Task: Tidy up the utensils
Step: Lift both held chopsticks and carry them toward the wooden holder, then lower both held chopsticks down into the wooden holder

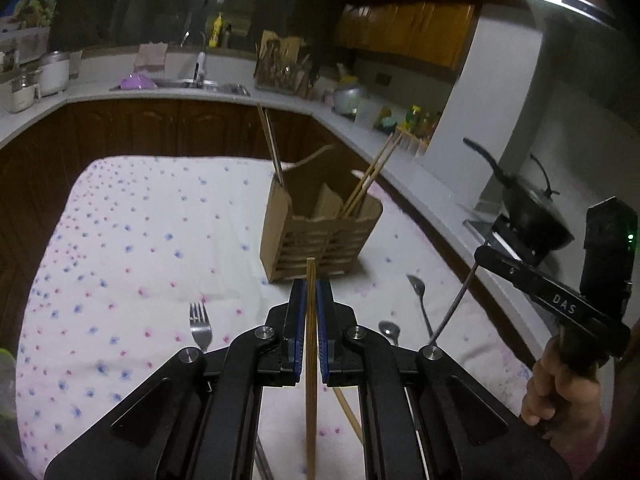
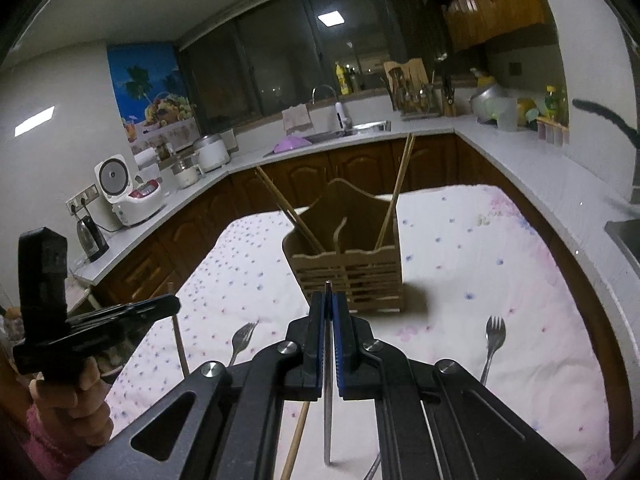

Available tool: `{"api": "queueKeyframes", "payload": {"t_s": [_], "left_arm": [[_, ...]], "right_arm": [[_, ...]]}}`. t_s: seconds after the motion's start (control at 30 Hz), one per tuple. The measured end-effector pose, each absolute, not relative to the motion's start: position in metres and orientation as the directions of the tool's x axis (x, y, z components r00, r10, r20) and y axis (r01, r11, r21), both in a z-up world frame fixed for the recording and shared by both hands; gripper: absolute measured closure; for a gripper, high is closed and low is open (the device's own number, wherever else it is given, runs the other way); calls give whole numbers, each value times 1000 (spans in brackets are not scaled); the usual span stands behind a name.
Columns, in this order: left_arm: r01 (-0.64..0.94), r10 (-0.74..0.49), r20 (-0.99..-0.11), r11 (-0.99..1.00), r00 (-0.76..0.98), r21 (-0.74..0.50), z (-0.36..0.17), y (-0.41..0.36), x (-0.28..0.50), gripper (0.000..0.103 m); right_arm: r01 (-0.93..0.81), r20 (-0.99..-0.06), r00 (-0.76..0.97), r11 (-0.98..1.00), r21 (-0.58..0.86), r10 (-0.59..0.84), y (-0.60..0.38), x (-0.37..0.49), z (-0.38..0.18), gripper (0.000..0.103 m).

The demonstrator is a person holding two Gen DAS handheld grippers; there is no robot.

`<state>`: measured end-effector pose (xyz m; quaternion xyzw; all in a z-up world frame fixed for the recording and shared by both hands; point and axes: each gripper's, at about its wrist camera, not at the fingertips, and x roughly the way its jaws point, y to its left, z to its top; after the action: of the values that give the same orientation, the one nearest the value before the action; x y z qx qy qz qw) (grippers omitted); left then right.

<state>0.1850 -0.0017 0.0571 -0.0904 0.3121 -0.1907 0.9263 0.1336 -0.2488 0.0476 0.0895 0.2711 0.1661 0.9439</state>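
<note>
My left gripper point(image 1: 311, 294) is shut on a wooden chopstick point(image 1: 310, 400) that stands nearly upright between its blue pads, above the flowered cloth. Just beyond it stands the wooden utensil holder point(image 1: 320, 236) with several chopsticks leaning in it. My right gripper point(image 2: 329, 300) is shut on a thin metal chopstick point(image 2: 328, 408), facing the same holder point(image 2: 352, 272). On the cloth lie a fork point(image 1: 200, 326), two spoons point(image 1: 418, 290), another fork point(image 2: 494, 338) and a loose wooden chopstick point(image 2: 296, 436). Each gripper shows in the other's view, held by a hand point(image 2: 68, 400).
The flowered cloth point(image 1: 120, 240) covers a table ringed by a white kitchen counter point(image 2: 520, 152) with brown cabinets. A black wok point(image 1: 532, 216) sits on a stove to the right. A sink point(image 2: 344, 132), a rice cooker point(image 2: 128, 192) and a kettle point(image 2: 92, 238) line the counter.
</note>
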Motion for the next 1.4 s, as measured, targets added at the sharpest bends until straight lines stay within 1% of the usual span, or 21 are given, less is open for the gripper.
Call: {"api": "queueKeyframes", "payload": {"t_s": [0.17, 0.43, 0.73, 0.9, 1.13, 1.4], "left_arm": [[285, -394, -499, 916, 772, -282, 69, 6, 179, 99], [271, -366, -456, 926, 811, -262, 82, 8, 178, 99], [272, -361, -415, 926, 835, -261, 98, 7, 187, 99], [266, -352, -371, 927, 859, -264, 112, 7, 197, 99], [260, -342, -287, 922, 895, -287, 140, 9, 221, 99], [241, -296, -183, 931, 937, -275, 177, 6, 257, 99]], "right_arm": [[-267, -464, 809, 928, 259, 362, -251, 133, 54, 99], [-270, -447, 817, 927, 261, 364, -253, 138, 60, 99], [-265, -431, 829, 929, 259, 357, -258, 147, 67, 99], [-254, -412, 844, 932, 257, 344, -262, 157, 76, 99], [-233, -350, 882, 938, 257, 315, -270, 182, 104, 99], [-209, -261, 926, 946, 248, 273, -276, 217, 142, 99]]}}
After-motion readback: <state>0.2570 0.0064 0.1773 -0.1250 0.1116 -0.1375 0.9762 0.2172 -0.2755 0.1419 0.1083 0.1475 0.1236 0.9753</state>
